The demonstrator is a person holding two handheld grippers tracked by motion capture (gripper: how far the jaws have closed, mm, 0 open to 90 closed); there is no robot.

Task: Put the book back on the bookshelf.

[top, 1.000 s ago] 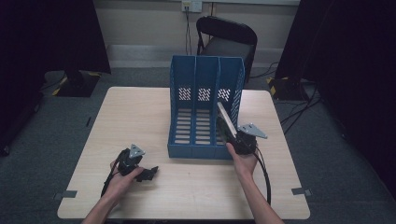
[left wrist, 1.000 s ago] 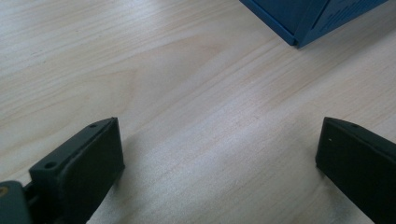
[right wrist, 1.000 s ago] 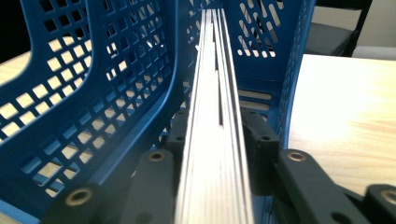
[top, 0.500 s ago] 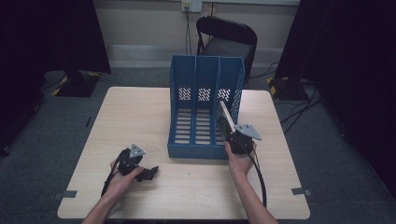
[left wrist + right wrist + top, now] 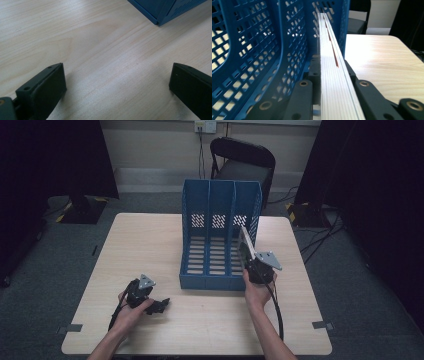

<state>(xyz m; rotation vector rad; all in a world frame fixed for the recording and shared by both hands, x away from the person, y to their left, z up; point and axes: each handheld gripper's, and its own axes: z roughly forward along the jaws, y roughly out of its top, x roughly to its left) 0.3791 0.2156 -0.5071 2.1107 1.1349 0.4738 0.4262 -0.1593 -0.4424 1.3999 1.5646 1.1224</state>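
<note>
Pinching a thin book [image 5: 332, 75] by its edge, the right gripper [image 5: 259, 265] holds it upright at the open front of the blue file rack [image 5: 220, 210], just at the rightmost of its 3 slots. In the right gripper view the book's pale page edges run straight up between the 2 black jaws, with the rack's perforated wall close on the left. The rack stands in the middle of the wooden table [image 5: 150, 235]. The left gripper [image 5: 157, 306] rests low on the table near its front left, well apart from the rack, its jaws spread wide over bare wood.
</note>
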